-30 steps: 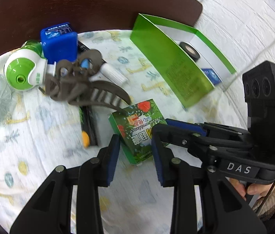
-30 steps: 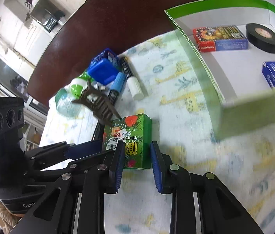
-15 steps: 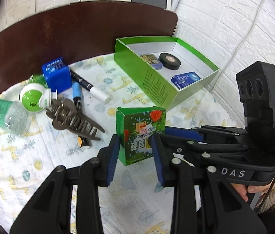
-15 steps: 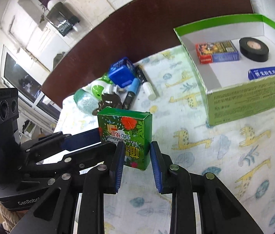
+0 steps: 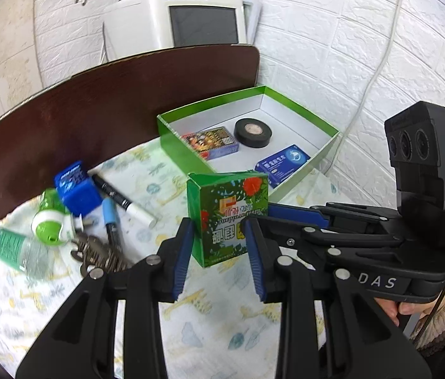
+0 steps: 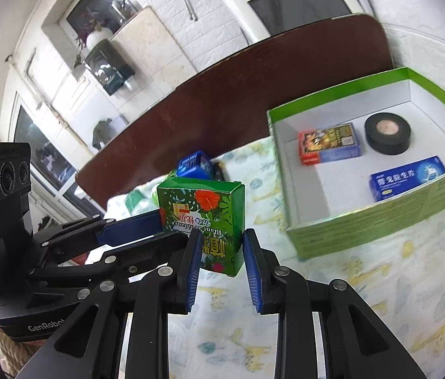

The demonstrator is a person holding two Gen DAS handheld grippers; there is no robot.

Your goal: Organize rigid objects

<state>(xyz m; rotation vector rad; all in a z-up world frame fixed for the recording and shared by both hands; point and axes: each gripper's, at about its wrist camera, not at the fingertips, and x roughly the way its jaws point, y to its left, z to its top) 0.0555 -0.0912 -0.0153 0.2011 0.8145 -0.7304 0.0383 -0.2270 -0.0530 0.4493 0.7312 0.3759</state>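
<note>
A green box with a red flower print [image 5: 227,218] hangs above the giraffe-print cloth [image 5: 210,322], tilted a little. My left gripper [image 5: 219,240] is shut on its lower part, the blue pads pressing both sides. My right gripper [image 6: 221,252] is shut on the same green box [image 6: 203,218] from the other side. Its blue finger [image 5: 295,213] reaches in from the right in the left wrist view. Behind stands an open green carton [image 5: 184,151] holding a black tape roll [image 5: 253,132], a red and yellow pack [image 5: 213,142] and a blue pack [image 5: 282,164].
On the cloth at the left lie a blue box [image 5: 77,189], a marker [image 5: 121,200], a blue pen [image 5: 110,218], a green and white round case [image 5: 50,230], a small bottle [image 5: 17,251] and a brown hair claw [image 5: 96,252]. The brown table [image 5: 96,101] meets a white brick wall.
The green flower box has left the cloth and risen, held between both grippers. Both hands moved up and tilted back, so the carton and the wall now show more fully.
</note>
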